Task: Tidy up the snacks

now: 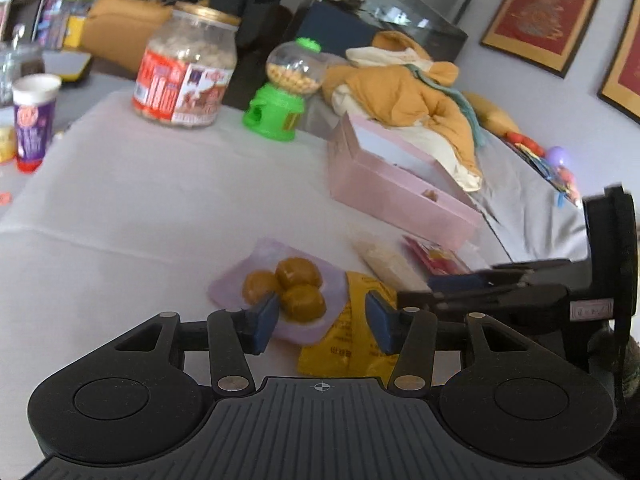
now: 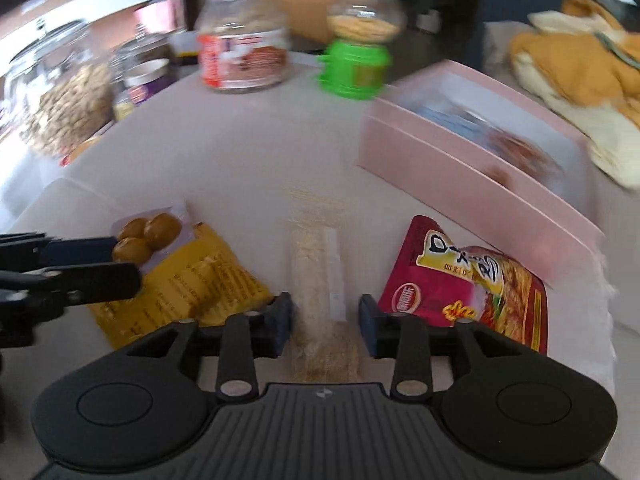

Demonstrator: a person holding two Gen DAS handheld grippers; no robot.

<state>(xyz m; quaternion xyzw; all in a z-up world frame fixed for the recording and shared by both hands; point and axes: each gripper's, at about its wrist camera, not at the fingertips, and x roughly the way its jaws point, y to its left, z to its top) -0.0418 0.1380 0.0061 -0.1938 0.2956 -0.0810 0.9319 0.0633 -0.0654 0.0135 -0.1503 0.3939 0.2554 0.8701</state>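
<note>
Several snack packets lie on the white table. My left gripper (image 1: 322, 324) is open, its blue pads either side of a lilac packet with three brown balls (image 1: 296, 284) and a yellow packet (image 1: 352, 344). My right gripper (image 2: 325, 325) is open and straddles a long clear packet of beige snack (image 2: 316, 264); the pads do not visibly press it. A red noodle packet (image 2: 460, 284) lies to its right. Behind stands an open pink box (image 2: 460, 184) with some packets blurred inside. In the right wrist view the left gripper (image 2: 120, 262) reaches in over the brown balls (image 2: 148, 232).
At the table's far side stand a red-labelled jar (image 1: 184, 72) and a green candy dispenser (image 1: 280, 92). A purple cup (image 1: 34, 120) is at the left, and a glass jar of nuts (image 2: 60, 100) shows there too. Orange and cream cloth (image 1: 420, 100) lies behind the box.
</note>
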